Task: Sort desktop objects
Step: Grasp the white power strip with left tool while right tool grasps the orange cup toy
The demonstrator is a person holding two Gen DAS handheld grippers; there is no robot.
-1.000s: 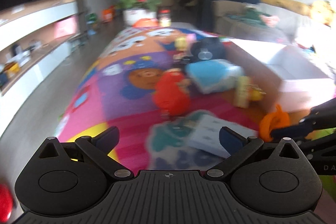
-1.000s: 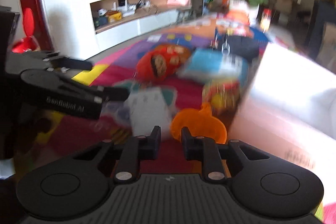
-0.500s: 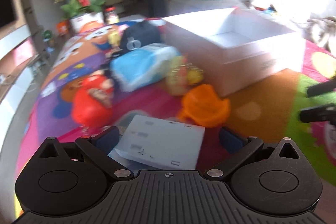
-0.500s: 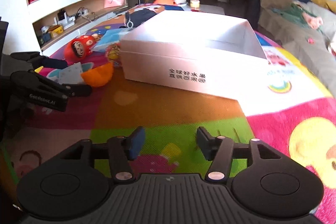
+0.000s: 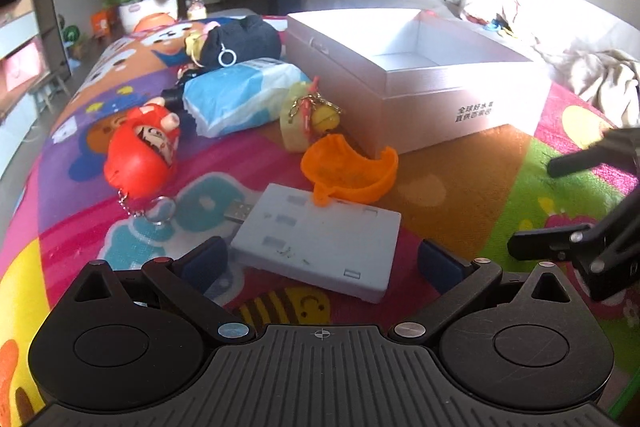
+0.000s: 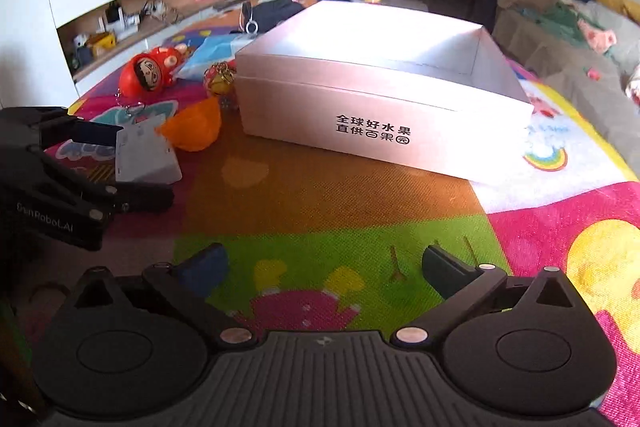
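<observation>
Grey plastic card-reader case (image 5: pixel 320 239), flat, hard, slick, lies on play mat (image 5: pixel 460 195) between spread fingers of left gripper (image 5: pixel 320 263). Risk: orange bowl (image 5: pixel 350 169) overlaps far corner, could drag along; thin slab may slip. Right gripper (image 6: pixel 324 267) fingers apart, nothing held. White cardboard box (image 5: pixel 440 99) well beyond.
</observation>
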